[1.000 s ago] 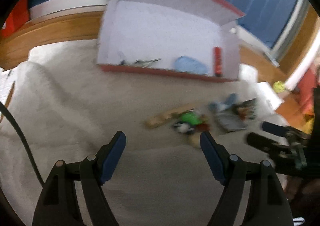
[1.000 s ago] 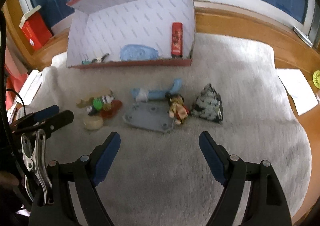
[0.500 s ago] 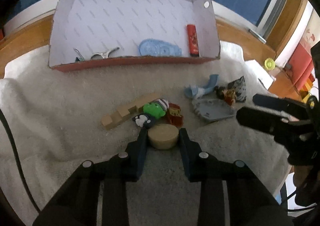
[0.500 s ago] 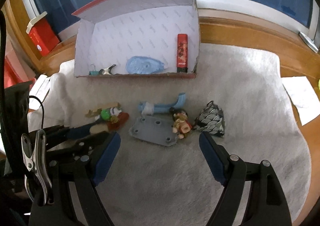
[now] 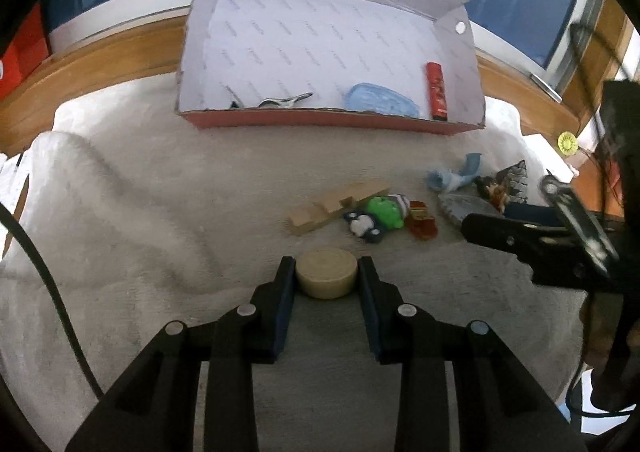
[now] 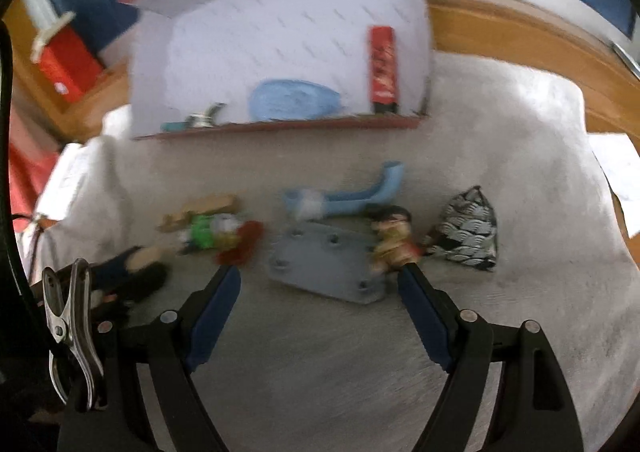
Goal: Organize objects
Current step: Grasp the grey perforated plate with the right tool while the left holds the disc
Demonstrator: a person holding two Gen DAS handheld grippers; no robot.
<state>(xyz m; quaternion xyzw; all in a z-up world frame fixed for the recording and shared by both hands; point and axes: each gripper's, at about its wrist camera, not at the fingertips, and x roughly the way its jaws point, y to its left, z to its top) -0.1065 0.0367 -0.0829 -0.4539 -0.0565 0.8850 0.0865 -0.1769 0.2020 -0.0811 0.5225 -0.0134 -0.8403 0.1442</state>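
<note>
Progress: partway. The open box (image 5: 332,52) already holds, left to right, a metal clip (image 5: 280,102), a pale blue tape dispenser (image 5: 382,105) and a red tube (image 5: 437,92).

Left on the white towel (image 5: 160,212), left to right: a wooden block (image 5: 332,208), a green toy (image 5: 385,210) with a small dark-and-white figure (image 5: 364,228) and a red piece (image 5: 420,221) touching it, a blue curved tube (image 6: 348,198), a grey plate (image 6: 328,262), a small doll (image 6: 394,244) and a patterned pouch (image 6: 468,236). By my count most items remain outside the box.

Left gripper (image 5: 327,276): tilted steeply down, jaws pressed on both sides of a tan round puck (image 5: 327,279). The puck sits near the towel in front of the toy cluster; I cannot tell whether it is lifted clear.

Right gripper (image 6: 320,292): also pitched down, jaws wide apart and empty, straddling the near edge of the grey plate. Its right finger tip is just beside the doll. View is blurred.
</note>
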